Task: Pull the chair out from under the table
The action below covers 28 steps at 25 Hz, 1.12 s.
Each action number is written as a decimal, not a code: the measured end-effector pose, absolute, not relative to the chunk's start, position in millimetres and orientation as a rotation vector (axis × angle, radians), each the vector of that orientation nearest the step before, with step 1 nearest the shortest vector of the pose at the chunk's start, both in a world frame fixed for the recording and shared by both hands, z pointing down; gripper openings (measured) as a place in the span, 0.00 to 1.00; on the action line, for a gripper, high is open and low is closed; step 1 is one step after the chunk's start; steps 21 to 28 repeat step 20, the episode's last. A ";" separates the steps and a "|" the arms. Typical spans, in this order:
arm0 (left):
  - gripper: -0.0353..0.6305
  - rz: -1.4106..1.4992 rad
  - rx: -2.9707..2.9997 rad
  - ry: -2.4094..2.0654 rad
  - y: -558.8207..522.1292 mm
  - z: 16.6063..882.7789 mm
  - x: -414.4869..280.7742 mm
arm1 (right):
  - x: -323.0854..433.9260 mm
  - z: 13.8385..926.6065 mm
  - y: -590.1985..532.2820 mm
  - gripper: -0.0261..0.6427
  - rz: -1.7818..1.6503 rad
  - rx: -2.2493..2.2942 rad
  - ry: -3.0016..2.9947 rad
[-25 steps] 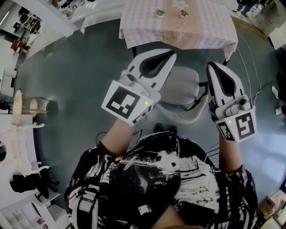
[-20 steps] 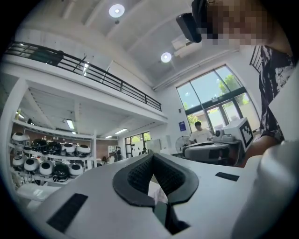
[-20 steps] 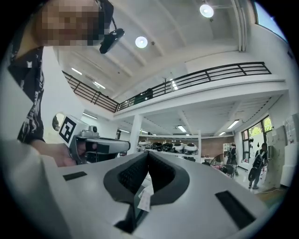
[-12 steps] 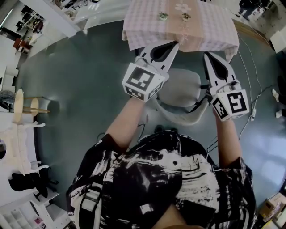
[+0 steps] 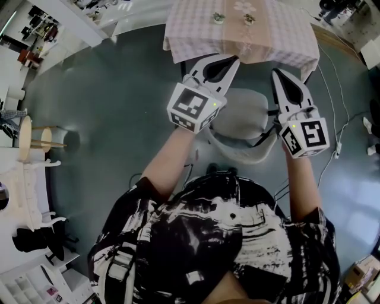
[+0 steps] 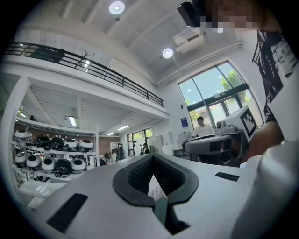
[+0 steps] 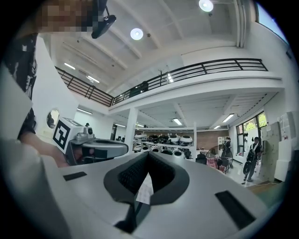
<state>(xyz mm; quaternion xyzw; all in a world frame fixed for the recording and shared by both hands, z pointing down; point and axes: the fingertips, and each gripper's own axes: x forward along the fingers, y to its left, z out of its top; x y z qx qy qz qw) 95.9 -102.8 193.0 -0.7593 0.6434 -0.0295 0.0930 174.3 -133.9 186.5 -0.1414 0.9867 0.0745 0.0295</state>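
In the head view a grey office chair (image 5: 240,116) stands on the floor, its seat partly under the table (image 5: 279,41) with the pink checked cloth. The curved backrest (image 5: 238,153) is on my side. My left gripper (image 5: 235,59) hovers over the chair's left side, shut and holding nothing. Over the chair's right side my right gripper (image 5: 276,72) is likewise shut and holds nothing. Both point level toward the table. In the left gripper view the left gripper (image 6: 151,156) has its jaws together; the right gripper (image 7: 147,154) shows the same in its own view.
Two small items (image 5: 219,18) (image 5: 248,19) sit on the tablecloth. A cable (image 5: 338,127) runs over the floor right of the chair. A wooden stool (image 5: 27,139) and white shelving (image 5: 24,202) stand at the left. People stand far off in the hall.
Both grippers have moved forward toward the table and sunk closer to the chair; in the last half second they have barely shifted. Both stay shut.
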 end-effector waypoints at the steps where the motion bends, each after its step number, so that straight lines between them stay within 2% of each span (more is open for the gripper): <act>1: 0.05 -0.087 -2.256 1.908 -102.5 193.6 96.3 | 174.0 187.5 -133.2 0.04 0.230 -0.436 3.045; 28: 0.05 -0.117 -2.262 1.909 -99.4 201.1 93.6 | 164.2 196.0 -128.2 0.04 0.220 -0.414 3.059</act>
